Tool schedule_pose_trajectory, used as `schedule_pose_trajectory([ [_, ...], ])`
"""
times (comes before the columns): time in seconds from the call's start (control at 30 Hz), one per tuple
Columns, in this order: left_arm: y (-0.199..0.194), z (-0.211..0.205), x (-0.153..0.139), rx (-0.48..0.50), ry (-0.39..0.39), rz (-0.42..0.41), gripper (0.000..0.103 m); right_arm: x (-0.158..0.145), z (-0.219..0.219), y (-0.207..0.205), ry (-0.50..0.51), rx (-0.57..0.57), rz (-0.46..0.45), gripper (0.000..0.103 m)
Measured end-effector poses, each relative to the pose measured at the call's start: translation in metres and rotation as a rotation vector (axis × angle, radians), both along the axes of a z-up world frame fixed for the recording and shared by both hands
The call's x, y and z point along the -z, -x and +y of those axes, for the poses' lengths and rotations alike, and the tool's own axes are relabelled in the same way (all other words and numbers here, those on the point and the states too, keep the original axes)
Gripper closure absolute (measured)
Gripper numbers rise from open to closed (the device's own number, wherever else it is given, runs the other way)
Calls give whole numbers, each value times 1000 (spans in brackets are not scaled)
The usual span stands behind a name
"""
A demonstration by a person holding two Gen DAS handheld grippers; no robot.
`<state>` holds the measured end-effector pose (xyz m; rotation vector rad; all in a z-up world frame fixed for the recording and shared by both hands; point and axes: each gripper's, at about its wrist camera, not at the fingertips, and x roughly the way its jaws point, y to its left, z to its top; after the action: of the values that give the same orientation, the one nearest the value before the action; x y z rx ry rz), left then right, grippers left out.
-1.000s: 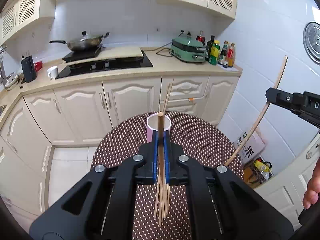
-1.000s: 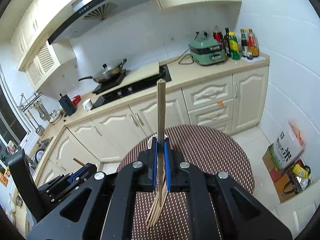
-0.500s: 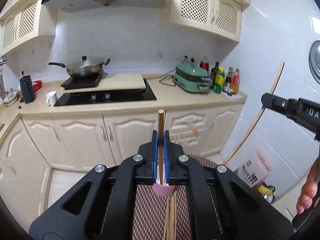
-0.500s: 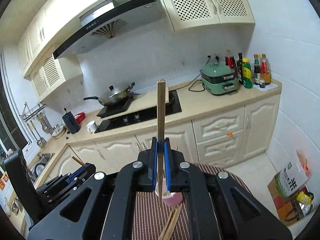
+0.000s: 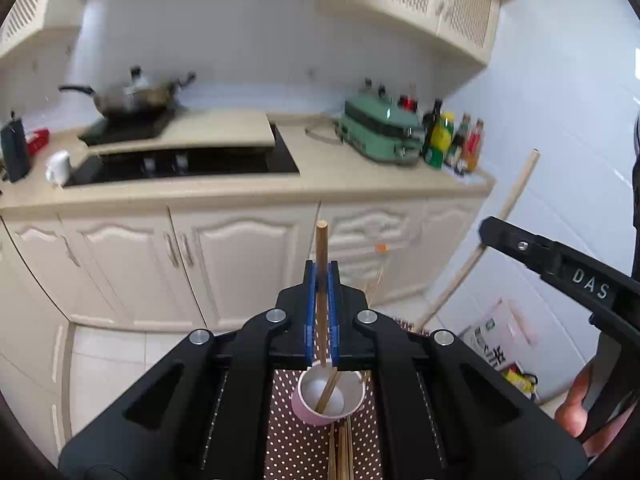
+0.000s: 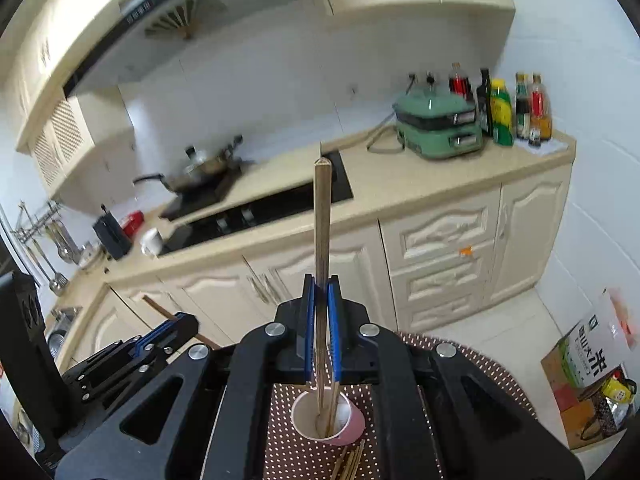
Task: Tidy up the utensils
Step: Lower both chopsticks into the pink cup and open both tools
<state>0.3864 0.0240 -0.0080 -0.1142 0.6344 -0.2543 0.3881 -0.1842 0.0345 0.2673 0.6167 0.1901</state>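
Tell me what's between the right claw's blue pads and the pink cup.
Only the chopstick it grips; its lower end reaches into the pink cup, per the right wrist view.

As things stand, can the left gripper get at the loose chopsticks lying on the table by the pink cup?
Probably not yet: the left gripper is shut on a chopstick reaching into the pink cup, so the loose chopsticks must wait.

Left claw [image 5: 322, 308] clamping a chopstick [image 5: 321, 256], pink cup [image 5: 328, 398] below (chopsticks inside), dotted table [image 5: 296, 440]
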Motion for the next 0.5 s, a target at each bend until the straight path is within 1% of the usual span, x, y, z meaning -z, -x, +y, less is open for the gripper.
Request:
schedule_pose_trajectory([
  [0.17, -15, -6, 50, 32, -26, 99, 97, 48, 10, -15, 1, -18, 111, 98],
  [0.27, -19, -9, 73, 45, -41, 142, 97, 73, 13, -19, -3, -23, 169, 98],
  [0.37, -21, -12, 88, 58, -59, 166, 97, 92, 17, -22, 2, -28, 209, 98],
  [0.5, -24, -14, 91, 65, -62, 144, 97, 108, 19, -28, -2, -38, 256, 98],
])
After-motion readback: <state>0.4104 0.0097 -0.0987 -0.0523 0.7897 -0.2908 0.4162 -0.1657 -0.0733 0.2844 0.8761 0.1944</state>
